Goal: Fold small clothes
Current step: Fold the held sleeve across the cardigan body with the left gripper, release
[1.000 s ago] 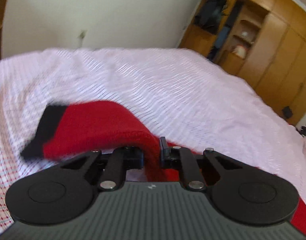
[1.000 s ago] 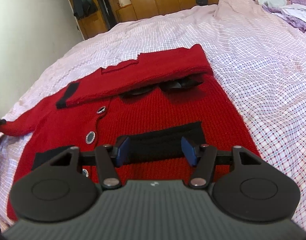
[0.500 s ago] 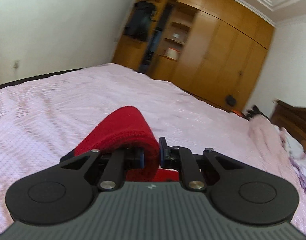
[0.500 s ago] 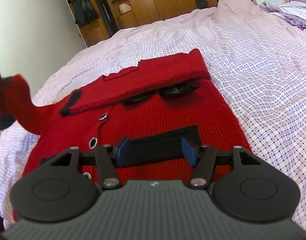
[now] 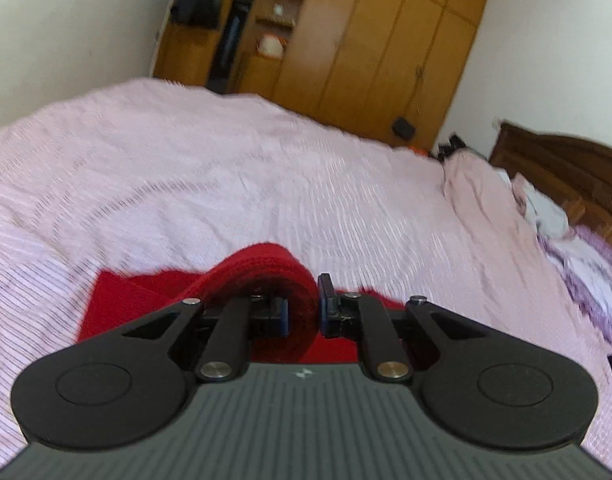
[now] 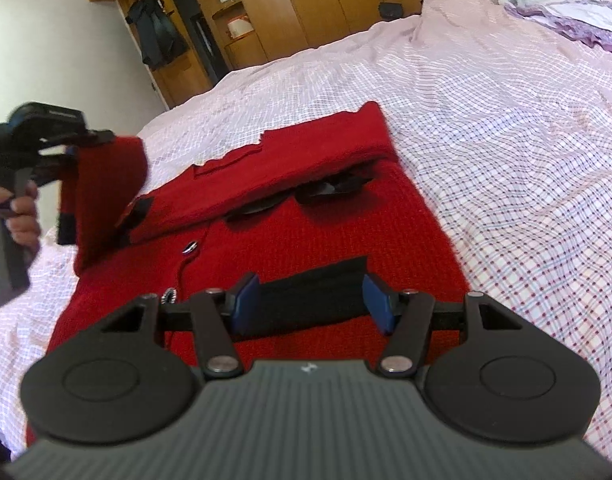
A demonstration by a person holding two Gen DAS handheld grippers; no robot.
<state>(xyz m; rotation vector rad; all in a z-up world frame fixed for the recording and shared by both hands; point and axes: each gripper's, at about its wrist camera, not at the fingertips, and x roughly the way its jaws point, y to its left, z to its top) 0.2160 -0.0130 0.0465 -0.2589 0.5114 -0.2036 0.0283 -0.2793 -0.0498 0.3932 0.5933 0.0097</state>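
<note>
The red cardigan (image 6: 289,216) lies flat on the bed (image 6: 506,120), one sleeve already folded across. The left gripper (image 5: 303,312) is clamped on the other sleeve (image 6: 105,184), lifted for folding in. The right gripper (image 6: 310,304) hovers, jaws apart, empty. Next, I'd say: lay that sleeve across the body.

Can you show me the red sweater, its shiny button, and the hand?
red sweater (image 6: 306,236): right wrist view, its front.
shiny button (image 6: 189,247): right wrist view, its middle.
hand (image 6: 23,216): right wrist view, its fingers.
</note>
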